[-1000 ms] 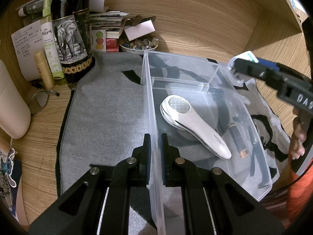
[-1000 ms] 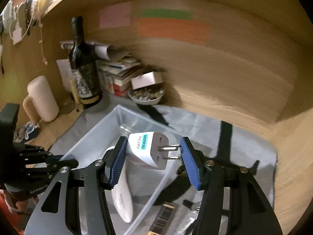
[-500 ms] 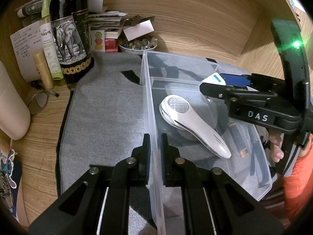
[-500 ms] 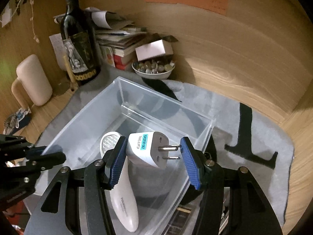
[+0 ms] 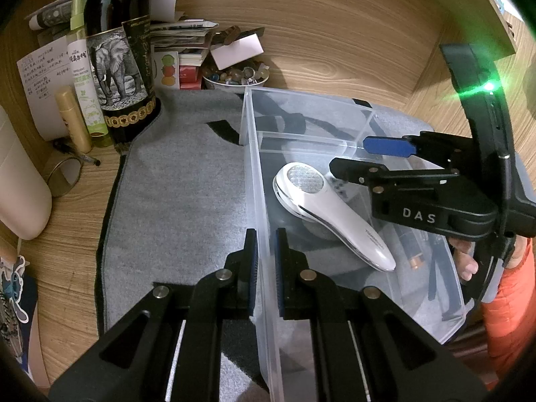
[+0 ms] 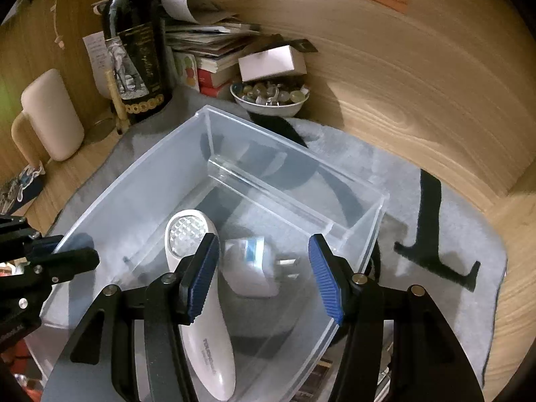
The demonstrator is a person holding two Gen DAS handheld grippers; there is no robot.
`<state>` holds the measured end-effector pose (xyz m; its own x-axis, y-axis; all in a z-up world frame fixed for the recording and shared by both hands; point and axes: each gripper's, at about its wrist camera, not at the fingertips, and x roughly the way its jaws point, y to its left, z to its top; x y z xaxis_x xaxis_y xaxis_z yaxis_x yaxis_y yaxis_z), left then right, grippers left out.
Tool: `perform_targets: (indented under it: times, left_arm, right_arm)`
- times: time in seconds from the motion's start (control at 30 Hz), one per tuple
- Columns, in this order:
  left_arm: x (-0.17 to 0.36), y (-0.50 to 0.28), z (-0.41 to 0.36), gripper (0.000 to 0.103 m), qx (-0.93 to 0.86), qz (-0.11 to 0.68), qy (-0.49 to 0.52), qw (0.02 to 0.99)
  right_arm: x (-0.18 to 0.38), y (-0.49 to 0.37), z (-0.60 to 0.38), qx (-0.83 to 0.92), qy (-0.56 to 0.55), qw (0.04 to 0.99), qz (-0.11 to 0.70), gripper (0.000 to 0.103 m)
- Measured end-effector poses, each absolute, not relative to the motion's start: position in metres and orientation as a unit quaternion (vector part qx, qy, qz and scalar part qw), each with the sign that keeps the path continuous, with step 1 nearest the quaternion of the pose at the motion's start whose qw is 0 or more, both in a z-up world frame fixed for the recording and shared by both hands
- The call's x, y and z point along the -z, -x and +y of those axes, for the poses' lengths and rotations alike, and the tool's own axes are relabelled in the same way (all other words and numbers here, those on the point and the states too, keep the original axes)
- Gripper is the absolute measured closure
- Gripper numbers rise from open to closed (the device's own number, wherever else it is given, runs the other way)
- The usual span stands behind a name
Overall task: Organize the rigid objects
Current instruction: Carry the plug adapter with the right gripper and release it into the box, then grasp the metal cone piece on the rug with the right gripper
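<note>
A clear plastic bin [image 6: 348, 221] with straight, see-through walls sits on a grey mat [image 5: 177, 184] spread over the wooden counter [image 5: 67, 254]. Inside the bin lies a long white lint shaver [image 6: 201, 301] with a round honeycomb foil at its far end and grey lettering on its handle. Just beside the shaver, also within the bin, is a small white plug adapter [image 6: 251, 268], blurred, with a teal label and two metal prongs pointing away from the shaver. The left claw [image 5: 264, 264] is pinched narrow on the bin's near wall. The right claw [image 6: 264, 281] hangs over the bin, spread wide around the adapter with both blue pads clear of it.
</note>
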<state>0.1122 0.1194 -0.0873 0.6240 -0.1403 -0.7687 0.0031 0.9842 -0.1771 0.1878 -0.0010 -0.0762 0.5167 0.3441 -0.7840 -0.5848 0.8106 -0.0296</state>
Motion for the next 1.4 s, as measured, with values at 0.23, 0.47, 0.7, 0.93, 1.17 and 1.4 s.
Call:
perform_targets:
  times: [0.23, 0.47, 0.7, 0.93, 1.17, 1.4]
  left_arm:
    - [0.087, -0.112, 0.119, 0.096, 0.040, 0.432, 0.079, 0.897]
    - [0.087, -0.112, 0.119, 0.096, 0.040, 0.432, 0.080, 0.897]
    - [0.087, -0.112, 0.119, 0.096, 0.040, 0.432, 0.080, 0.897]
    - [0.087, -0.113, 0.119, 0.096, 0.040, 0.432, 0.080, 0.897]
    - [0.087, -0.113, 0.120, 0.096, 0.040, 0.432, 0.080, 0.897]
    - [0.088, -0.111, 0.122, 0.096, 0.038, 0.433, 0.081, 0.897]
  right_arm:
    - [0.070, -0.182, -0.003, -0.272, 0.142, 0.861, 0.405, 0.046]
    - [0.047, -0.171, -0.018, -0.279, 0.124, 0.874, 0.378, 0.037]
    - [0.015, -0.172, -0.052, -0.251, 0.093, 0.901, 0.342, 0.035]
    - [0.017, -0.192, -0.088, -0.199, 0.069, 0.913, 0.350, 0.035]
    - [0.054, -0.214, -0.114, -0.169, 0.057, 0.900, 0.398, 0.035]
    - [0.084, -0.221, -0.114, -0.181, 0.059, 0.880, 0.436, 0.035]
